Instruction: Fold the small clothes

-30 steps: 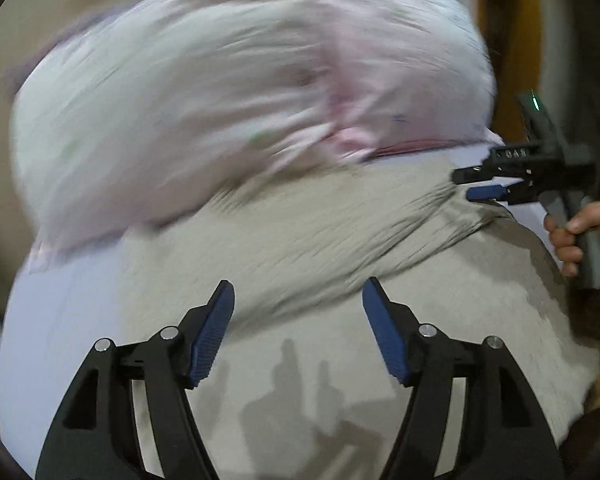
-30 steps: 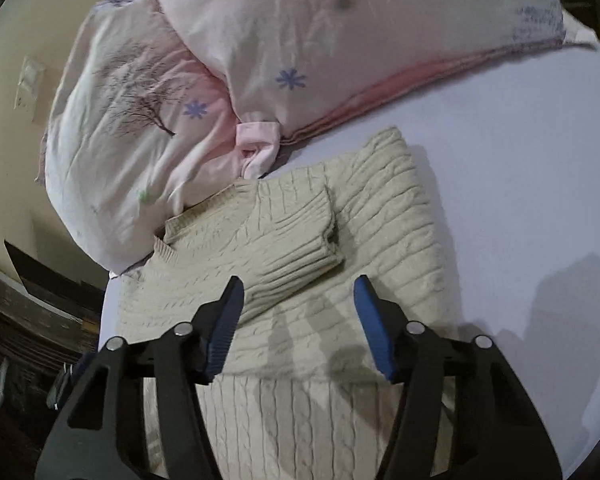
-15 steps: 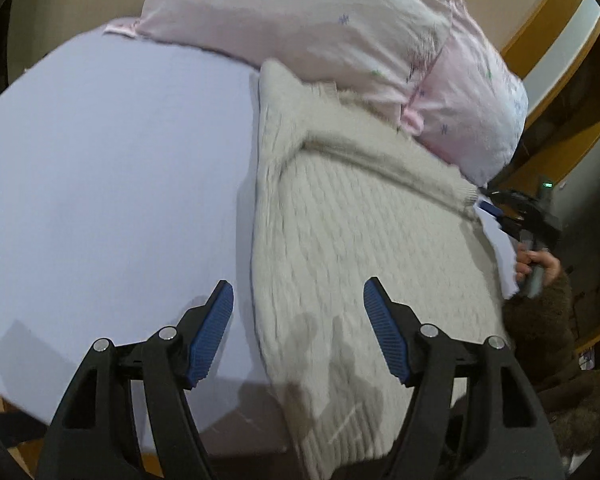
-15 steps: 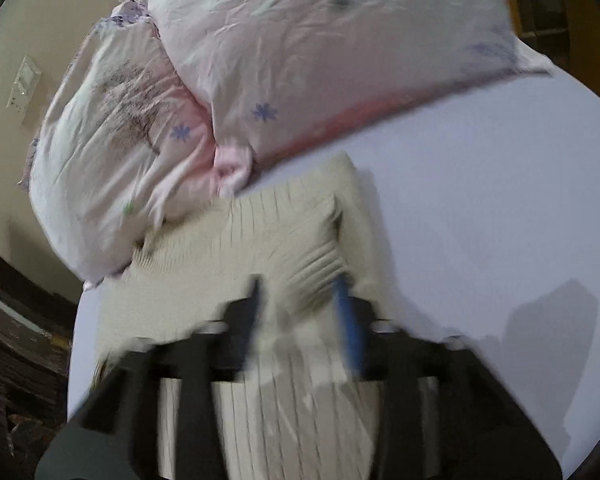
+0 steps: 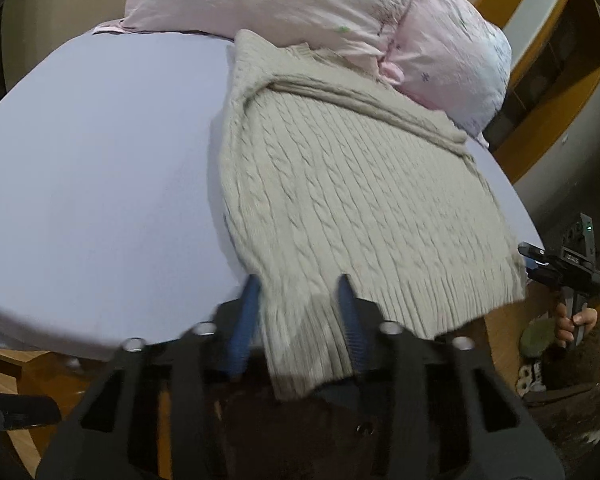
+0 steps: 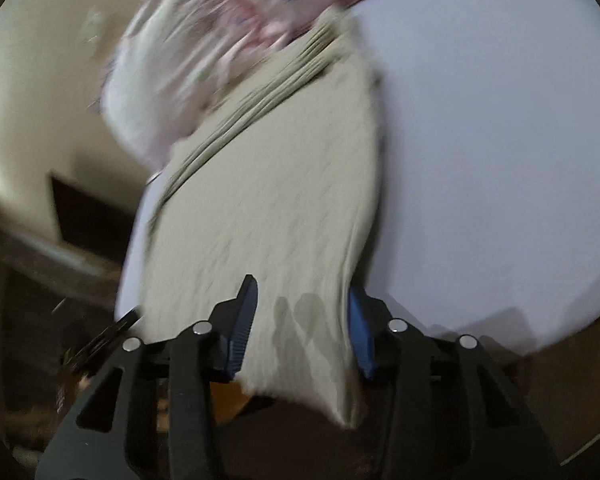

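Note:
A beige cable-knit sweater [image 5: 352, 196] lies on a lavender bed sheet [image 5: 100, 168], sleeve folded across its chest, ribbed hem hanging over the near bed edge. My left gripper [image 5: 300, 312] has its blue pads on either side of the hem's left corner, closing but not pressed flat. My right gripper [image 6: 302, 320] straddles the hem's other corner in the blurred right wrist view, sweater [image 6: 276, 200] between its fingers. The right gripper also shows in the left wrist view [image 5: 540, 264], at the hem's right corner.
Pink patterned pillows [image 5: 340, 12] lie against the sweater's collar at the head of the bed. The wooden bed frame [image 5: 24, 364] and floor sit below the near edge. A wooden door frame [image 5: 548, 128] stands at right.
Both grippers have drawn back from over the sweater's body to its hem at the bed edge. Their fingers have narrowed around the hem corners.

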